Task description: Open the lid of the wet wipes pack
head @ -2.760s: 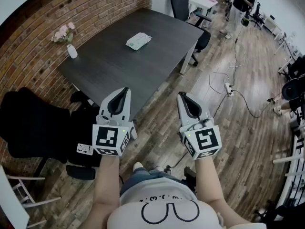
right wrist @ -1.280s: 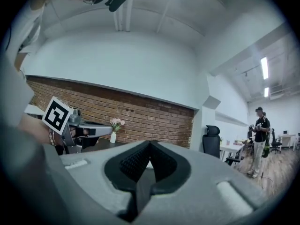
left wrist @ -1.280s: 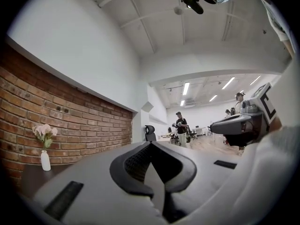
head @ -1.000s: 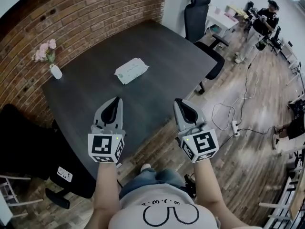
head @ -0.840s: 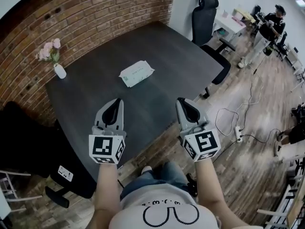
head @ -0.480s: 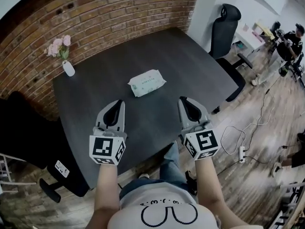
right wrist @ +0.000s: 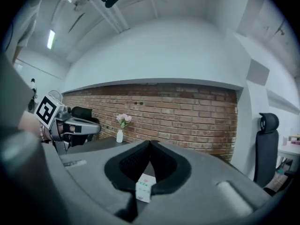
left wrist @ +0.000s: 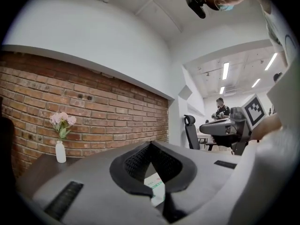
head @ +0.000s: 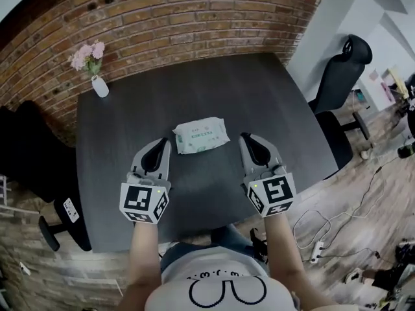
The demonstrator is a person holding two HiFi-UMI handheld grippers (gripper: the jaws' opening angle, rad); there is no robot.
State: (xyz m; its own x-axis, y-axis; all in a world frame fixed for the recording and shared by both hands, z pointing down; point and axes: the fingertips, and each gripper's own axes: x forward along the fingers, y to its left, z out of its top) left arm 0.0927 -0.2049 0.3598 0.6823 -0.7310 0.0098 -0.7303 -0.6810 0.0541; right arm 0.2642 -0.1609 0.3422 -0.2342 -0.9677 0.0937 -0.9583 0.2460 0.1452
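Wipes pack lid prob. closed; L gripper, R gripper empty.

1. Head view: soft, even indoor light; the white-green wet wipes pack pops bright against the dark grey matte table.
2. Fisheye bends the red brick wall into an arc there; both gripper views go black at the corners.
3. Left gripper view: far-right ceiling strip lights blow out a bit, near foreground's pretty soft.
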